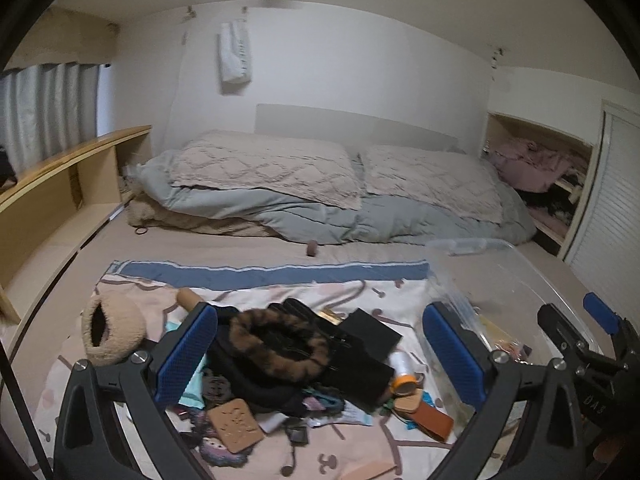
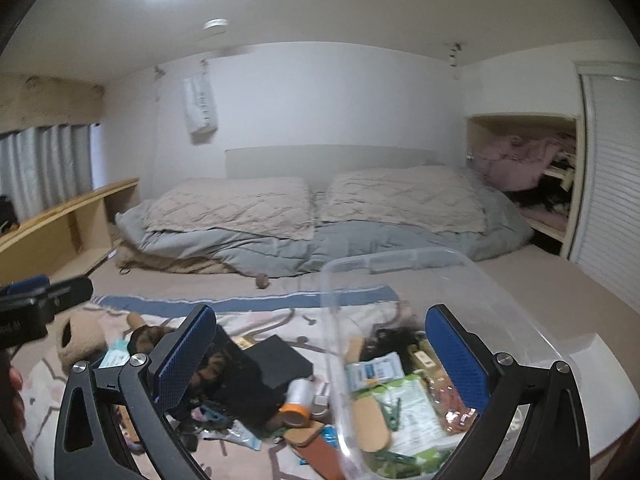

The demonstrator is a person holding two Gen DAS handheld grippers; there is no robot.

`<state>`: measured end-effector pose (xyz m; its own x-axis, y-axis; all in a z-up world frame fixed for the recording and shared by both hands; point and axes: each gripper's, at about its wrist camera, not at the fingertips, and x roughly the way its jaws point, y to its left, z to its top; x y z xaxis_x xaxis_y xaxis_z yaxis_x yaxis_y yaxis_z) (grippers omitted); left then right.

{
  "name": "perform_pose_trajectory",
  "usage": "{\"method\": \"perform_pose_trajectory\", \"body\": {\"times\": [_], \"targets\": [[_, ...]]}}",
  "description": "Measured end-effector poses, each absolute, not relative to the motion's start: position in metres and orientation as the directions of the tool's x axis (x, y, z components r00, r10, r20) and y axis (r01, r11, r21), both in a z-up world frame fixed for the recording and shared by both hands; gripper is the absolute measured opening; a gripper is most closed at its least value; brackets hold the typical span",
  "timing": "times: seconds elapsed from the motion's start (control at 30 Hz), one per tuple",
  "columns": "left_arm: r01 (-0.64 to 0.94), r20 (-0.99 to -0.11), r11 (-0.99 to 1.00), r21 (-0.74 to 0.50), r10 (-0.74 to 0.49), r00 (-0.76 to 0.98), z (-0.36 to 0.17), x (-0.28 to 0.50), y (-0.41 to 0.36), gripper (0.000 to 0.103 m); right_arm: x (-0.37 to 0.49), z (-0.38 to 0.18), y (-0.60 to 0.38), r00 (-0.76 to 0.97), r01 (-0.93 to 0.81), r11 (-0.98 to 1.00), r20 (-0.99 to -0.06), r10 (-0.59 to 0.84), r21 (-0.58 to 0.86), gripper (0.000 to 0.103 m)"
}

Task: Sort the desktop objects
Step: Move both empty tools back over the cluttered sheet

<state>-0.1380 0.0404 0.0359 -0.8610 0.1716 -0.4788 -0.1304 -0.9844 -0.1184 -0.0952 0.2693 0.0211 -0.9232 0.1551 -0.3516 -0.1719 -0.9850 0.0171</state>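
A: Item one, far left: tan plush pouch (image 1: 112,330), lying on its side on the patterned cloth (image 1: 80,380), mouth toward the camera. Apart from the main heap, so likely just not reached yet.

B: Next, the left gripper (image 1: 320,360)?

A: Jaws spread wide, nothing between the blue pads (image 1: 188,354). It hangs over the pile; I judge it is lining up a pick, not carrying.

B: And under it?

A: Item two: the heap of unsorted things. Leopard-fur scrunchie (image 1: 280,346) on top of a black fabric bundle (image 1: 256,384); black box (image 1: 376,334) leaning against it; white bottle with orange cap (image 1: 400,376) lying at its right edge; tan embossed leather patch (image 1: 236,424) and brown leather strip (image 1: 430,420) flat on the cloth in front. All dumped loosely together, which is why they overlap.

B: Further right?

A: Item three: clear plastic bin (image 2: 400,264), just beside the heap, on the bed. Already holds a green-printed packet (image 2: 408,412), a green clothespin (image 2: 390,410), a cork-coloured oval (image 2: 370,426), a white-blue packet (image 2: 374,372). It sits close so items travel a short way.

B: Right gripper (image 2: 320,364)?

A: Also wide apart, empty, straddling the bin's near wall. Reads as hovering at the drop point.

B: Task status?

A: Partway, by my estimate: the bin is part-filled and much remains on the cloth.
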Motion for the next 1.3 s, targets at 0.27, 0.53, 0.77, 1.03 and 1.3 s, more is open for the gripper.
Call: {"method": "perform_pose_trajectory", "body": {"times": [0.27,0.53,0.77,1.03,1.3], "targets": [[-0.083,-0.47,-0.991,-0.1,0.121,-0.874,0.032,-0.145,0.008,0.103,-0.109,0.016,0.245,-0.924,-0.106,-0.994,-0.371,0.091,0.02,0.103],[-0.068,-0.466,-0.995,-0.074,0.095,-0.88,0.032,-0.142,-0.01,0.103,-0.113,0.013,0.24,-0.924,-0.076,-0.994,-0.381,0.042,0.073,0.103],[-0.081,-0.414,-0.996,-0.026,0.085,-0.906,0.048,-0.13,-0.029,0.103,-0.106,0.024,0.23,-0.936,-0.011,-0.997,-0.353,-0.018,0.08,0.103],[-0.009,-0.393,-0.998,-0.06,0.031,-0.919,0.036,-0.124,-0.084,0.103,-0.11,0.024,0.217,-0.919,0.081,-0.984,-0.369,-0.135,0.159,0.103],[0.041,-0.426,-0.997,-0.067,-0.009,-0.905,-0.007,-0.124,-0.127,0.103,-0.121,-0.009,0.2,-0.872,0.175,-0.979,-0.445,-0.204,0.105,0.103]]}}
